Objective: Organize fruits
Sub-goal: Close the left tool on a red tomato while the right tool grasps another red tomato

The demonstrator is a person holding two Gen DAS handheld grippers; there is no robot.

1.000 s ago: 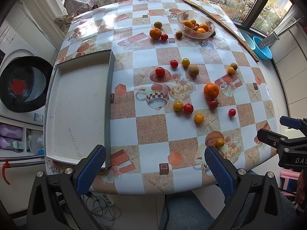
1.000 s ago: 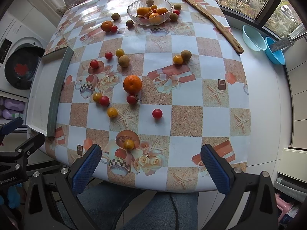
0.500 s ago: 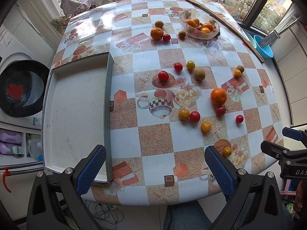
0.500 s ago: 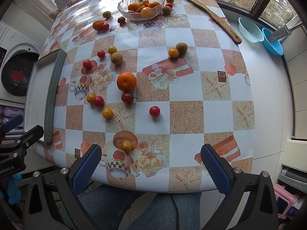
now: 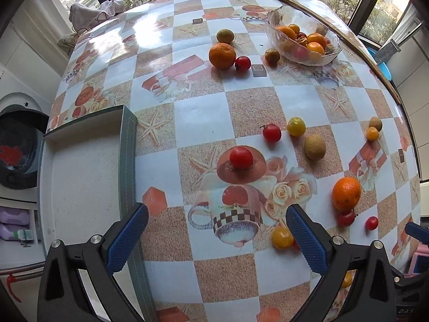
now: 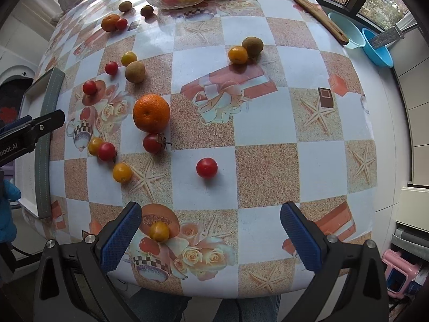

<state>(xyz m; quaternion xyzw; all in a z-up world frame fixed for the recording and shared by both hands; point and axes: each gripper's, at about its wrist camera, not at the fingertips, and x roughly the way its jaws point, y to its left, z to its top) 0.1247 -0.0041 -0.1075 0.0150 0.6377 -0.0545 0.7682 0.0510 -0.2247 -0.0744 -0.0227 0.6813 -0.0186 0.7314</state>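
Note:
Loose fruit lies scattered on the patterned table. In the left wrist view a red tomato [image 5: 241, 157] sits ahead of my open, empty left gripper [image 5: 215, 237]; an orange [image 5: 346, 193] lies right, another orange [image 5: 222, 55] far back. A glass bowl [image 5: 304, 39] holding fruit stands at the back. My right gripper [image 6: 210, 234] is open and empty near the front edge; a yellow tomato [image 6: 159, 231] lies by its left finger, a red tomato [image 6: 206, 167] just ahead, an orange [image 6: 151, 112] beyond.
An empty grey-rimmed tray [image 5: 128, 145] lies at the table's left. A long wooden board [image 6: 303, 2] runs along the far right edge. Blue basins [image 6: 376, 49] sit beyond it. A washing machine [image 5: 18, 145] stands left of the table.
Both grippers have moved forward and lower over the table, so the fruit looks closer. Both stay open. No fruit has moved.

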